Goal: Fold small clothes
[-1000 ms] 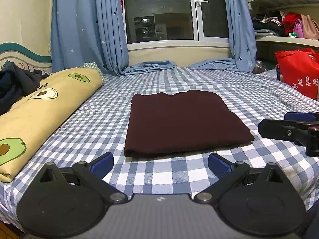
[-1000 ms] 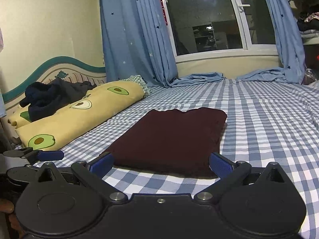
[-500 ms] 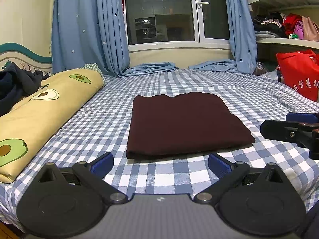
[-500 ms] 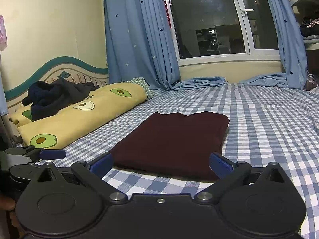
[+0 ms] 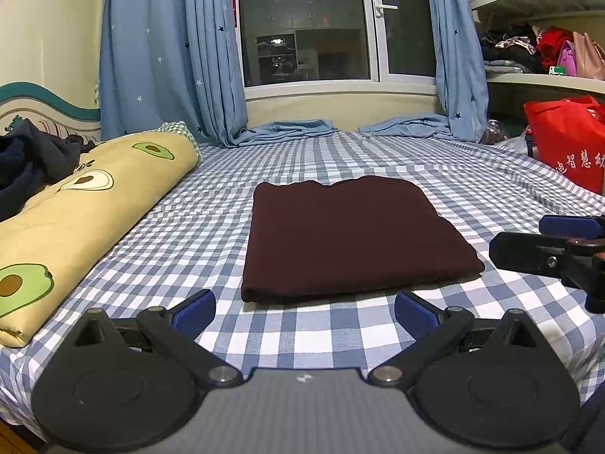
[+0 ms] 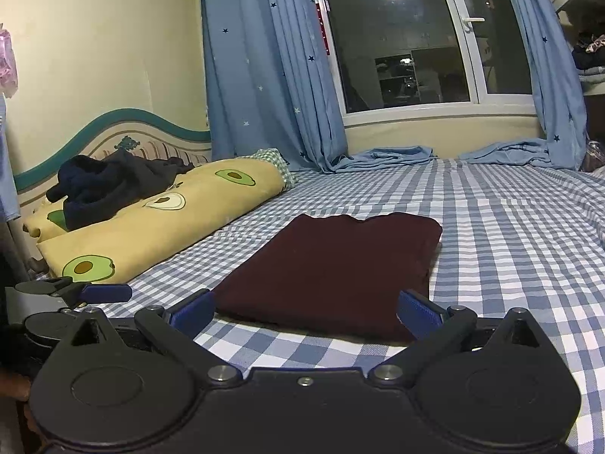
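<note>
A dark maroon garment (image 5: 351, 234) lies folded into a flat rectangle on the blue-checked bed (image 5: 211, 227); it also shows in the right wrist view (image 6: 340, 272). My left gripper (image 5: 304, 308) is open and empty, just short of the garment's near edge. My right gripper (image 6: 306, 312) is open and empty, at the garment's near edge, its right pad over the cloth's corner. The right gripper shows at the right edge of the left wrist view (image 5: 552, 246). The left gripper shows at the left edge of the right wrist view (image 6: 75, 295).
A yellow avocado-print quilt roll (image 5: 87, 204) lies along the bed's left side with dark clothes (image 6: 109, 185) piled on it. Blue curtains (image 5: 170, 56) and a window are behind. A red bag (image 5: 567, 140) and shelves stand at the right.
Both grippers have drawn back slightly and risen a little from the garment. The folded garment has not moved.
</note>
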Action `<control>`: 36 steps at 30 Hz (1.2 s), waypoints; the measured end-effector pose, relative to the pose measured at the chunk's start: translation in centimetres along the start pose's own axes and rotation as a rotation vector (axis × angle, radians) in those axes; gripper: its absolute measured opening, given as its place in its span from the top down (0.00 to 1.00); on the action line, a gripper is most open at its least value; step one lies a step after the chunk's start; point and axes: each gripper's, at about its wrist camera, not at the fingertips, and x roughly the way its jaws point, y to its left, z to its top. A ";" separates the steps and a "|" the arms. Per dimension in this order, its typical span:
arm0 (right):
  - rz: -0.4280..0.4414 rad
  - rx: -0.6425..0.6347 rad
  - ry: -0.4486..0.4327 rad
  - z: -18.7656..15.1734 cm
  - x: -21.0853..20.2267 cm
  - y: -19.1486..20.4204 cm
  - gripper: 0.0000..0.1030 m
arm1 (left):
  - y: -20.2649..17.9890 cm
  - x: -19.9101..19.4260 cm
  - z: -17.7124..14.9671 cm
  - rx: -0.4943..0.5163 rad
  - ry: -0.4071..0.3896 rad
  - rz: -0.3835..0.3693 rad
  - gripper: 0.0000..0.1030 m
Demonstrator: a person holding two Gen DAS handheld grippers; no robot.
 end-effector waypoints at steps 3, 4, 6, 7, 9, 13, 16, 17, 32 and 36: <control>0.003 -0.004 0.002 -0.1 0.0 0.1 0.01 | 0.0 0.0 0.0 -0.003 -0.001 0.001 0.01; 0.004 -0.003 0.002 -0.1 0.0 0.2 0.01 | 0.0 0.0 -0.1 -0.004 0.000 0.002 0.01; 0.003 -0.002 0.003 -0.2 0.0 0.2 0.01 | 0.1 -0.1 -0.1 -0.009 0.002 0.000 0.01; 0.004 -0.001 0.002 -0.2 0.0 0.2 0.01 | 0.1 -0.1 -0.1 -0.012 0.002 -0.003 0.01; 0.003 -0.001 0.001 -0.2 0.0 0.2 0.01 | 0.3 -0.2 -0.1 -0.015 0.001 -0.003 0.01; 0.004 -0.001 0.000 -0.2 0.0 0.1 0.01 | 0.2 -0.2 -0.1 0.000 -0.005 0.001 0.01; 0.006 0.000 -0.002 -0.2 0.0 0.2 0.01 | 0.2 -0.3 -0.1 0.001 -0.005 -0.002 0.01; 0.006 -0.001 -0.002 -0.2 0.0 0.2 0.01 | 0.2 -0.3 -0.1 0.000 -0.006 -0.005 0.01; 0.008 -0.001 -0.002 -0.3 -0.2 0.5 0.01 | 0.3 -0.3 0.0 0.001 -0.007 -0.002 0.01; 0.010 0.002 -0.005 -0.3 -0.2 0.5 0.01 | 0.3 -0.3 0.0 0.001 -0.010 -0.002 0.01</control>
